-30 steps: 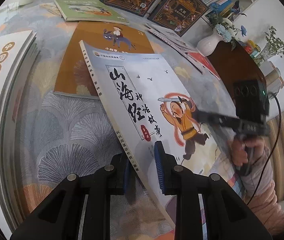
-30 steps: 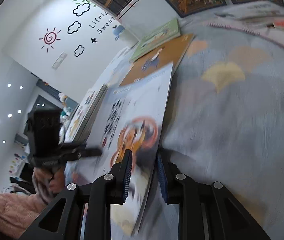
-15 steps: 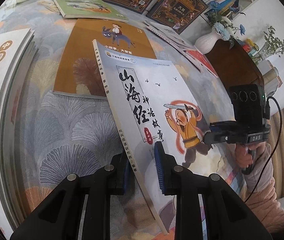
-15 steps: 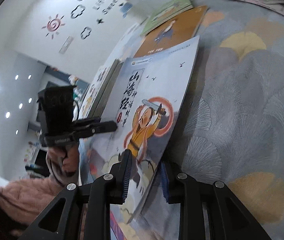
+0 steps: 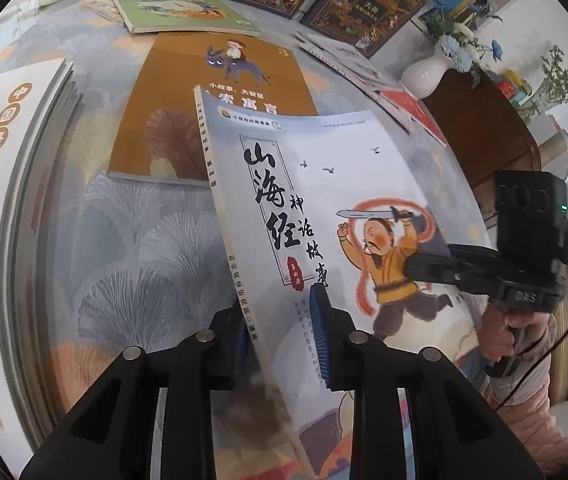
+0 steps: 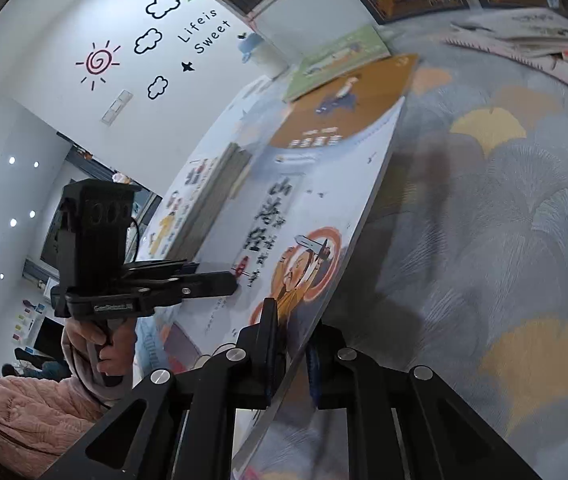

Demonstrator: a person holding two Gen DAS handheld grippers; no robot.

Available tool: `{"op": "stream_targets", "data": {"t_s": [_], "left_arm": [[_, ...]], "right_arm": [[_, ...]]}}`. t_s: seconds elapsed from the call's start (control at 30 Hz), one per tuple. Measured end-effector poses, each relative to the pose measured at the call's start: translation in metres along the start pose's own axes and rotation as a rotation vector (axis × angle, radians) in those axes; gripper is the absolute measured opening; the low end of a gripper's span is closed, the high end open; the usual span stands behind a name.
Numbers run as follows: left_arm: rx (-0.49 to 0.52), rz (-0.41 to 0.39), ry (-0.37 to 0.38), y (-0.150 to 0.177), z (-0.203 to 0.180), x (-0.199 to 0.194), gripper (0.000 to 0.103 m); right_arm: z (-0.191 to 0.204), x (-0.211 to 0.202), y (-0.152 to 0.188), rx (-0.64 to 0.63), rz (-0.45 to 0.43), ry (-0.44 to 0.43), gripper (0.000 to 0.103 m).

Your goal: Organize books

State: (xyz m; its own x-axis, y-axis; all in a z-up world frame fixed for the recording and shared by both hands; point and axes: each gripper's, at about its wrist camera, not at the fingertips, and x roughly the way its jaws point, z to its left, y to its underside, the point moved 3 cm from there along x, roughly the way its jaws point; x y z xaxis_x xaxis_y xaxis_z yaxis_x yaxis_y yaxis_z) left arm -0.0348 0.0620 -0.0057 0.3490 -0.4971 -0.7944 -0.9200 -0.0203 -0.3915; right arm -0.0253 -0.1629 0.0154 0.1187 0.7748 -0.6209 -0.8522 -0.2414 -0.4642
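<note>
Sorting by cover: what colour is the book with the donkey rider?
Orange-brown donkey-rider book, clearest in left wrist view.

Grey-white storybook point(image 5: 323, 184), tilted, lifted off rug

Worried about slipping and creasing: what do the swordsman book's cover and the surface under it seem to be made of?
The swordsman book looks like a thin paperback with a smooth, faintly glossy paper cover; it bows between the left claw and the right claw. The surface looks like soft woven fabric, matte, printed with a fan-leaf pattern; probably a rug or cloth.

A child's room at home: cloud wall decals point(image 6: 162, 4), picture books point(image 5: 188, 10), patterned rug point(image 6: 503, 208).
</note>
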Motion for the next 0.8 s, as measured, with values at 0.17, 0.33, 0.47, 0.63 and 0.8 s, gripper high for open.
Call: {"op": "stream_targets", "data": {"t_s": [0.17,0.33,0.47,0.63,0.8], "left_arm": [[0.012,-0.007,-0.006,0.005,-0.003,-0.006,0.025],[0.035,-0.048,-0.031,0.005,-0.007,-0.023,0.025],[0.06,-0.099,-0.065,0.001,-0.01,-0.043,0.027],[0.061,-0.168,-0.09,-0.009,0.005,-0.077,0.028],[0.053,-0.242,-0.154,-0.017,0.027,-0.117,0.028]], "right_arm": [[0.021,-0.003,0.002,-0.058,-0.013,0.05,0.013],[0.035,-0.005,0.002,-0.077,-0.033,0.054,0.013],[0.056,-0.006,-0.008,-0.116,-0.061,0.058,0.013],[0.09,0.001,-0.025,-0.184,-0.097,0.07,0.013],[0.123,0.019,-0.047,-0.234,-0.104,0.045,0.013]]}}
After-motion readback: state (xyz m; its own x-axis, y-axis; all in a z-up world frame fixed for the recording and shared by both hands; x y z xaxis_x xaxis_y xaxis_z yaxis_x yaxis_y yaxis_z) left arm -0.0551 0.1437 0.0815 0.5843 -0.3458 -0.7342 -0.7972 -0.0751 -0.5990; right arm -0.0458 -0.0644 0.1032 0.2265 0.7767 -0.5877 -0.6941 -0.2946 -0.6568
